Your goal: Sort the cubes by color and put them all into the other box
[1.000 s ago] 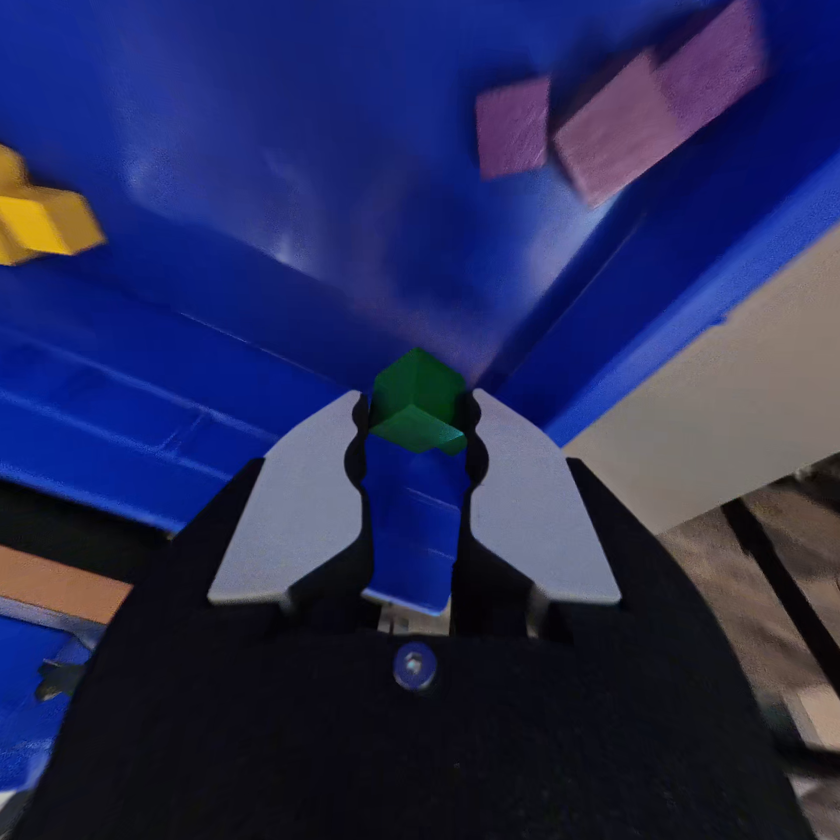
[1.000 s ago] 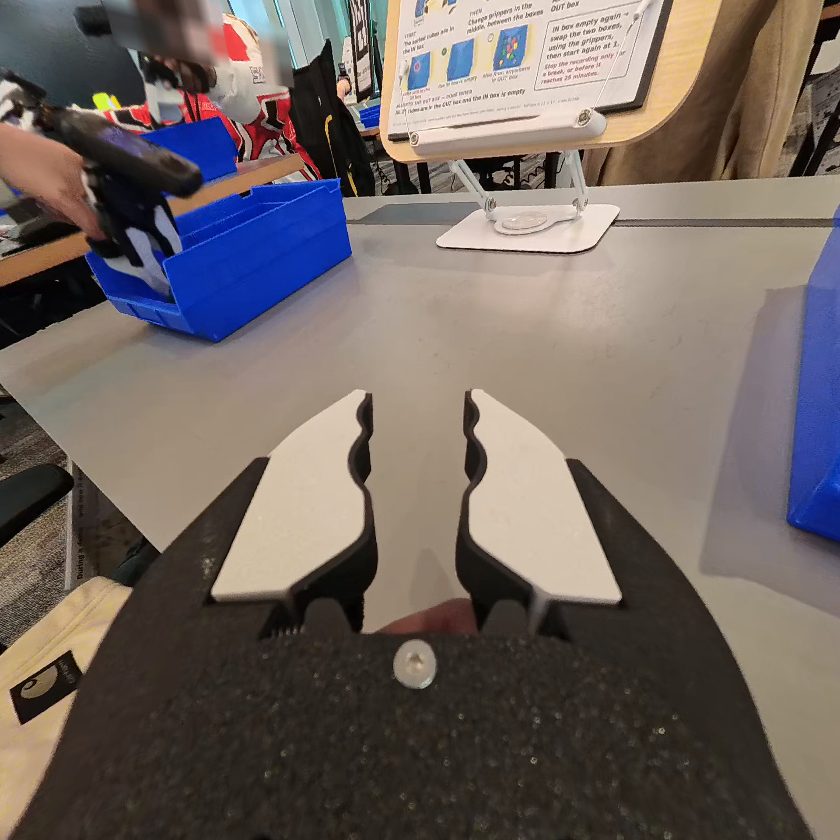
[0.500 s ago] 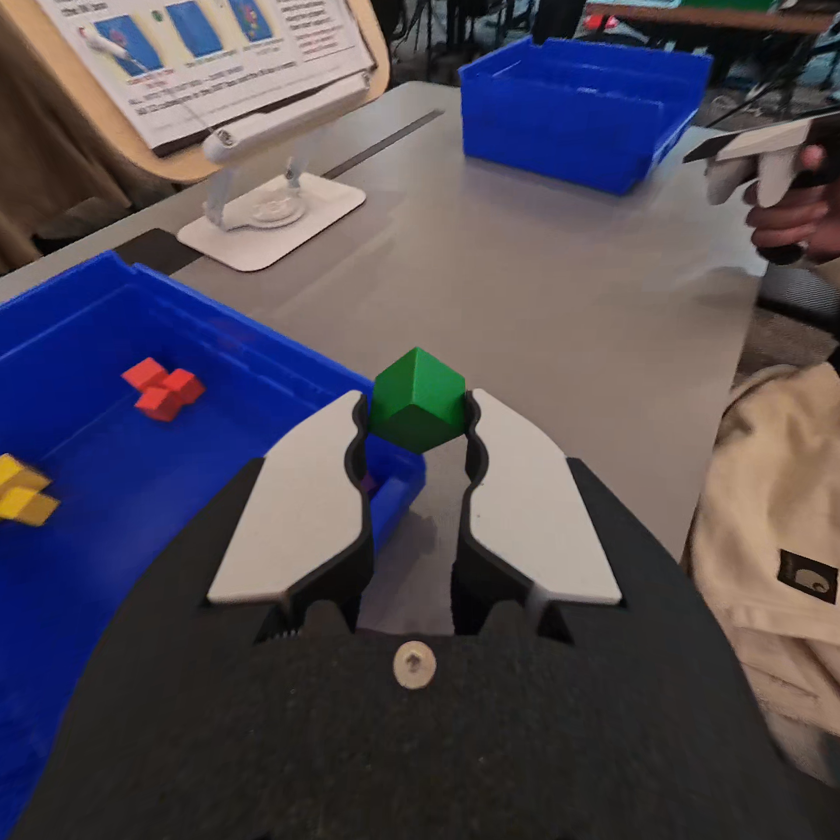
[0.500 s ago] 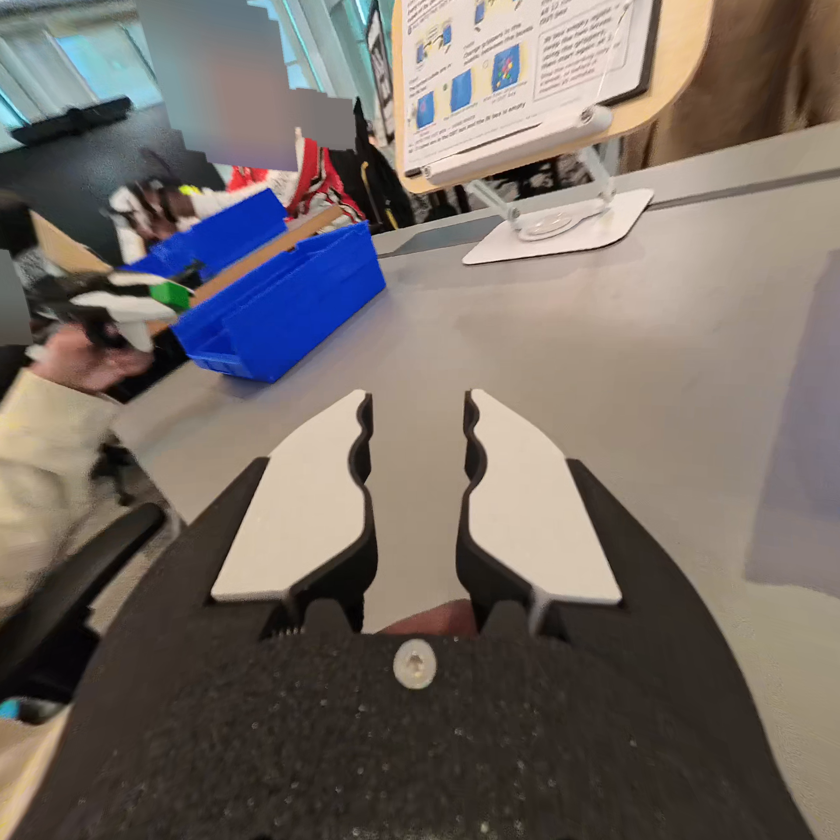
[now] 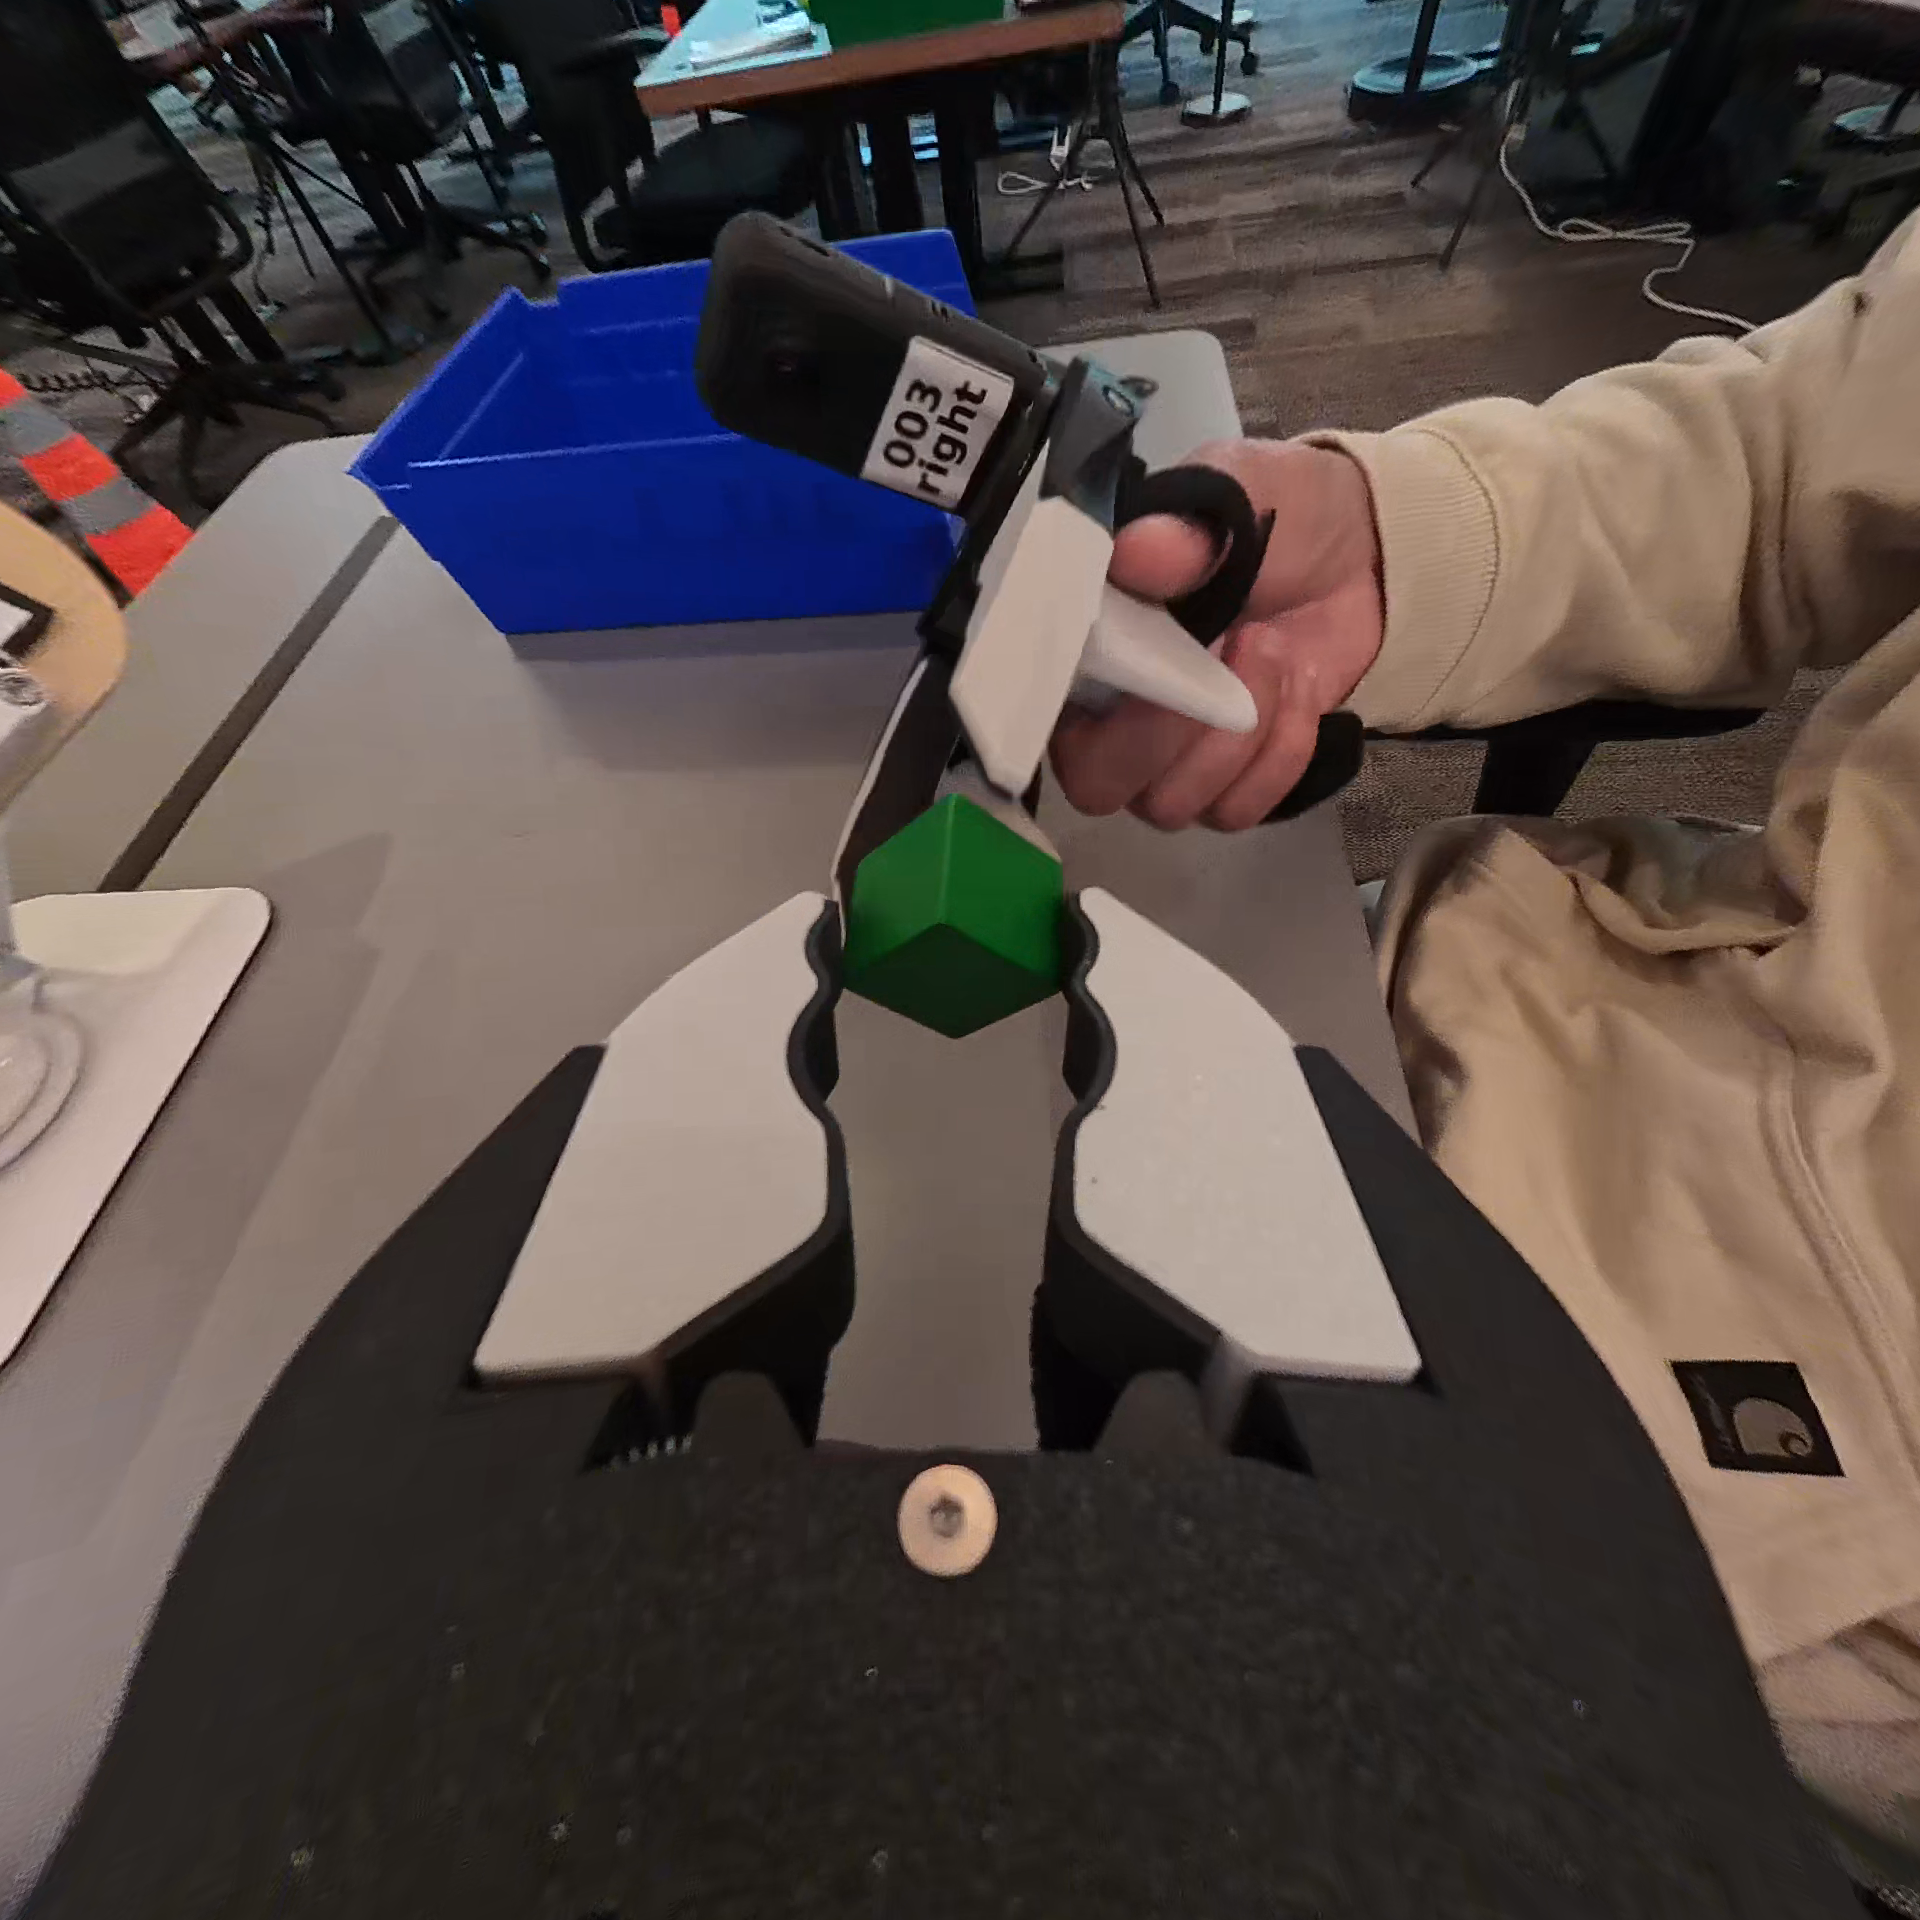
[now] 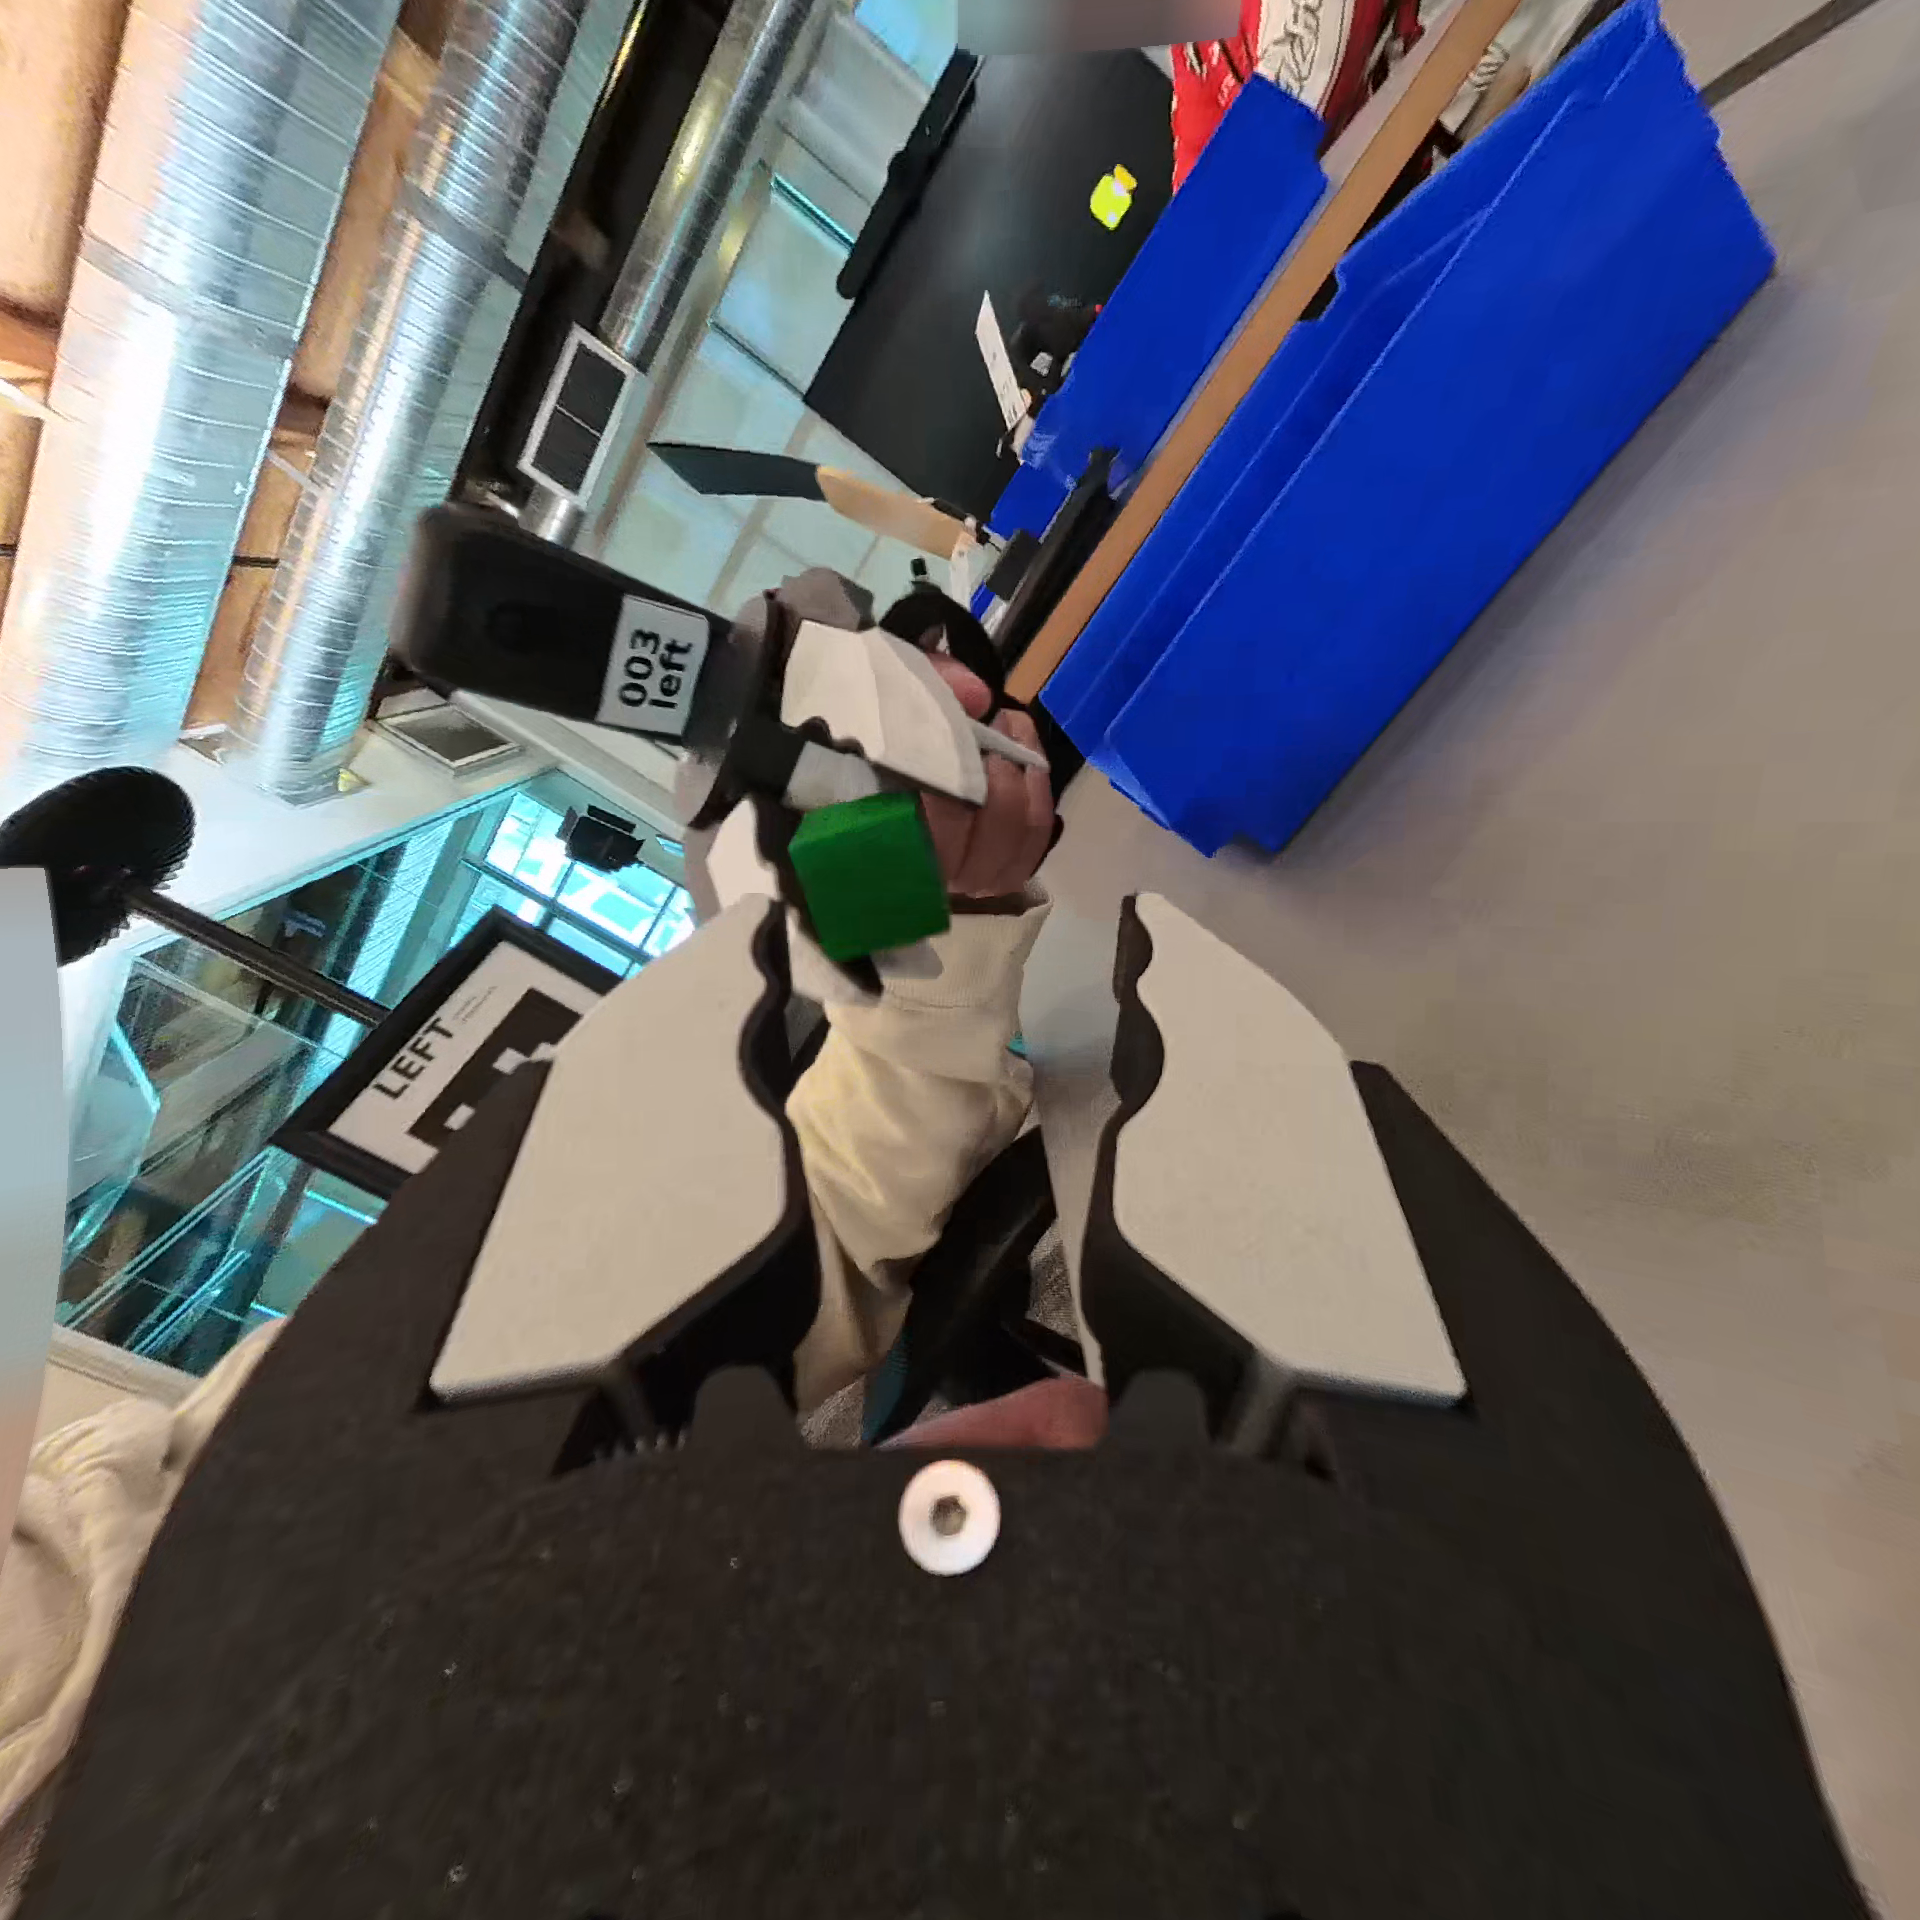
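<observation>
1 green cube [image 5: 951, 914], earlier over the bin, now meets right tongs [image 5: 940, 831].

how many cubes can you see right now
1: a green cube clamped in the left claw above the grey table. The blue box behind may hide others; its inside is not visible.

grey table [image 5: 540, 810], white stand base [image 5: 114, 1049] (left edge), office chairs [image 5: 135, 208]
</observation>
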A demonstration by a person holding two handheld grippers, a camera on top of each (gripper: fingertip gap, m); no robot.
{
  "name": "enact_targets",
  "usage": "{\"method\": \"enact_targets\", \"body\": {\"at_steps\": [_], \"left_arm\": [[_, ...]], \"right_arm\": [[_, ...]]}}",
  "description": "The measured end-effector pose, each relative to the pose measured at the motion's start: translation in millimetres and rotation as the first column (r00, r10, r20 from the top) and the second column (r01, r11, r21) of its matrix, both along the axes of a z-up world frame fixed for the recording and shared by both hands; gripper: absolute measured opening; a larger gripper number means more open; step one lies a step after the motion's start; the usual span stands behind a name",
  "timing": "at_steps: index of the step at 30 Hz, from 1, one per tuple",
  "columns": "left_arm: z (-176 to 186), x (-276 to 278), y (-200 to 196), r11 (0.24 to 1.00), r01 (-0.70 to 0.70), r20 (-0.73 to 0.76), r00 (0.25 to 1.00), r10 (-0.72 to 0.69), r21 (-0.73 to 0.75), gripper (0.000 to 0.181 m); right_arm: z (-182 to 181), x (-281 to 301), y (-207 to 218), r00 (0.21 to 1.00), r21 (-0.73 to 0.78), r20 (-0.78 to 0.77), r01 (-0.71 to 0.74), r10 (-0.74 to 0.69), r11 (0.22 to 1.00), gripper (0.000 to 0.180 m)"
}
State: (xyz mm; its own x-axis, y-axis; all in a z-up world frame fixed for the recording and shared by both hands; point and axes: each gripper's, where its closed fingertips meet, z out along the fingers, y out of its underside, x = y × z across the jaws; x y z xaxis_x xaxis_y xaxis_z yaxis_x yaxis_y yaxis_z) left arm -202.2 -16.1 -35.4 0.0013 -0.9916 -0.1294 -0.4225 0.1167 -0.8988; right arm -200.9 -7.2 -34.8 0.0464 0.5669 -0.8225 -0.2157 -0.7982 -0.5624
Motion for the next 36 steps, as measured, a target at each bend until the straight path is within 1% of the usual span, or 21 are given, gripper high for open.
{"method": "enact_targets", "body": {"at_steps": [3,4,5,9,10,12,13,15,17,18,20,23,27,28,29,31,32,33,34,35,36], "left_arm": [[-14,20,7,1.000,0.008,-0.016,1.000,-0.008,-0.023,0.040],[-19,24,11,1.000,-0.004,-0.029,1.000,0.003,-0.019,0.040],[-25,27,14,1.000,-0.013,-0.039,0.999,0.013,-0.018,0.040],[-33,36,18,0.998,-0.059,-0.038,0.998,0.058,-0.038,0.040],[-32,34,18,0.996,-0.082,-0.040,0.996,0.081,-0.031,0.045],[-27,22,12,0.990,-0.139,-0.037,0.990,0.138,-0.025,0.071],[-23,13,9,0.983,-0.182,-0.020,0.983,0.182,-0.034,0.072],[-18,-9,4,0.944,-0.319,0.043,0.945,0.324,-0.085,0.073],[-26,-34,-2,0.861,-0.478,0.102,0.861,0.499,-0.176,0.072],[-35,-45,-8,0.818,-0.531,0.135,0.814,0.565,-0.221,0.071],[-50,-62,-24,0.765,-0.585,0.210,0.739,0.640,-0.271,0.060],[-63,-72,-41,0.745,-0.604,0.209,0.719,0.663,-0.283,0.059],[-59,-72,-43,0.765,-0.574,0.210,0.742,0.637,-0.292,0.060],[-56,-71,-43,0.771,-0.567,0.224,0.743,0.631,-0.292,0.060],[-54,-71,-43,0.781,-0.557,0.228,0.752,0.618,-0.280,0.060],[-53,-74,-39,0.784,-0.581,0.218,0.754,0.620,-0.219,0.060],[-52,-76,-36,0.777,-0.600,0.218,0.746,0.629,-0.188,0.060],[-52,-76,-35,0.776,-0.607,0.217,0.745,0.631,-0.170,0.059],[-53,-74,-35,0.779,-0.604,0.213,0.750,0.626,-0.165,0.059],[-54,-72,-35,0.783,-0.598,0.208,0.755,0.622,-0.171,0.059],[-56,-69,-36,0.787,-0.590,0.203,0.760,0.617,-0.180,0.059]], "right_arm": [[-9,-2,6,1.000,-0.004,-0.003,0.003,-0.003,1.000,0.056],[-10,1,7,1.000,-0.007,-0.020,0.002,-0.002,1.000,0.047],[-10,4,7,0.999,-0.005,-0.042,-0.001,0.001,1.000,0.032],[-19,15,14,0.999,0.027,-0.021,0.050,-0.049,0.998,0.029],[-19,18,14,0.998,0.022,-0.024,0.056,-0.056,0.998,0.029],[-14,29,13,0.996,0.024,-0.045,0.073,-0.072,0.997,0.029],[-13,37,12,0.996,0.040,-0.038,0.087,-0.086,0.995,0.029],[-17,58,8,0.989,0.114,0.024,0.144,-0.147,0.983,0.029],[-27,86,4,0.957,0.228,0.115,0.235,-0.266,0.945,0.029],[-34,100,2,0.930,0.281,0.164,0.277,-0.330,0.919,0.029],[-41,124,-7,0.877,0.361,0.214,0.338,-0.430,0.869,0.029],[-35,145,-23,0.836,0.432,0.224,0.375,-0.501,0.820,0.029],[-16,174,-27,0.786,0.485,0.209,0.434,-0.583,0.759,0.029],[-8,187,-24,0.757,0.517,0.208,0.453,-0.620,0.726,0.029],[1,206,-16,0.703,0.555,0.223,0.478,-0.675,0.681,0.029],[17,262,18,0.520,0.610,0.299,0.541,-0.800,0.579,0.029],[21,291,43,0.425,0.637,0.356,0.541,-0.832,0.549,0.028],[16,317,73,0.331,0.657,0.448,0.508,-0.830,0.557,0.029],[1,338,106,0.272,0.630,0.565,0.467,-0.779,0.620,0.029],[-22,349,138,0.259,0.556,0.680,0.429,-0.686,0.712,0.029],[-43,356,167,0.254,0.490,0.759,0.383,-0.600,0.783,0.029]]}}
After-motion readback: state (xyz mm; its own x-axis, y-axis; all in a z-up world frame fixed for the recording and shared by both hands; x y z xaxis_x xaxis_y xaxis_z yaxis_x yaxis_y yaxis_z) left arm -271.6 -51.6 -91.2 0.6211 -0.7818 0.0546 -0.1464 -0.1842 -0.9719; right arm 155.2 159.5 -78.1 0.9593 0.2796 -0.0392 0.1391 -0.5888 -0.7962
